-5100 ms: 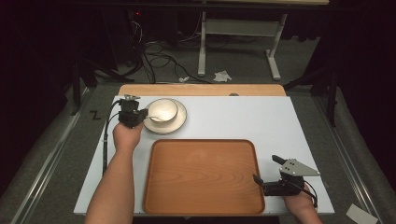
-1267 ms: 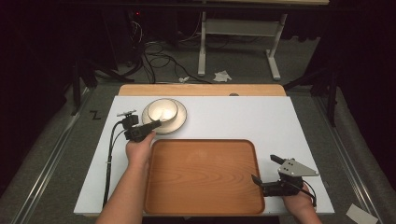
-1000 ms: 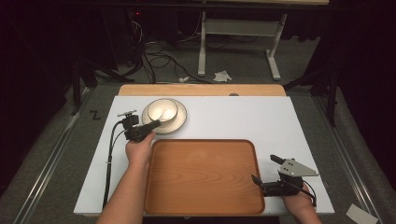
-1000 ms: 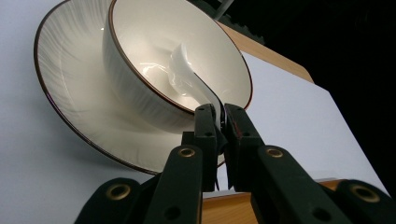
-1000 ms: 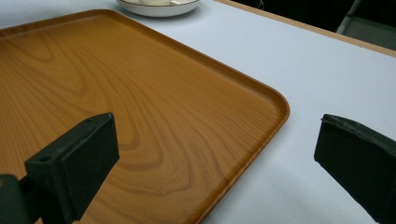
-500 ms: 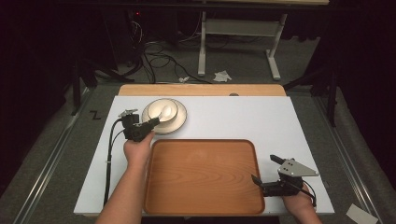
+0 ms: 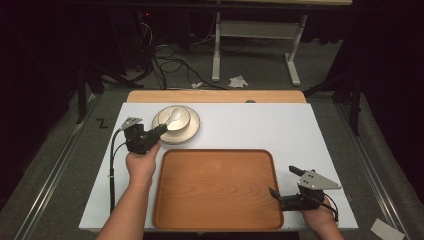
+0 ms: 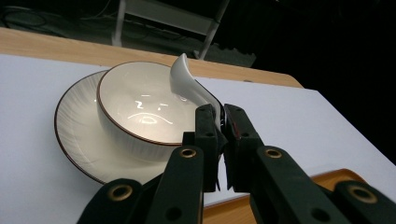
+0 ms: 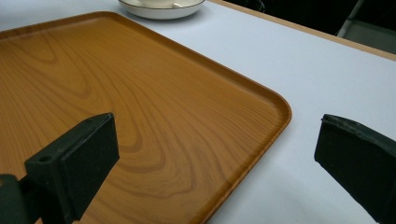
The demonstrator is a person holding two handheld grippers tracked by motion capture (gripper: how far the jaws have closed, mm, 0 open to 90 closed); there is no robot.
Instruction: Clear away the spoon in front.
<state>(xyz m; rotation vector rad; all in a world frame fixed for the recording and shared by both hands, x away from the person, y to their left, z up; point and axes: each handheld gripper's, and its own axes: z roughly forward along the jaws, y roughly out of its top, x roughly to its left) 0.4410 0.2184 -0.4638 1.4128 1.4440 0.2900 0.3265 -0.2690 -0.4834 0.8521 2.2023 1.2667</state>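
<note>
Covering most of the view, the white surface (image 7: pixel 300 130) carries all the things. On its near half lies the wooden tray (image 7: pixel 215 187), flat and with a low raised rim; in the right gripper view its rounded corner (image 9: pixel 261 107) is seen between the two black jaws. Beyond the tray, near the far left part of the surface, stands the cream saucer (image 7: pixel 192 131) with a thin dark edge line, and the bowl (image 7: pixel 175 117) sits on it; both are apart from the tray. In the left gripper view the bowl (image 8: pixel 135 112) is upright on the saucer (image 8: pixel 74 126). A white ceramic spoon (image 8: pixel 184 81) rises over the near rim of the bowl, its handle end gripped by the left tongs (image 8: pixel 222 133), which are closed tightly on it; the scoop part points up and away. In the high view these left tongs (image 7: pixel 159 131) meet the saucer's left side. The right tongs (image 7: pixel 284 181) rest at the tray's right edge, wide apart and holding nothing.
</note>
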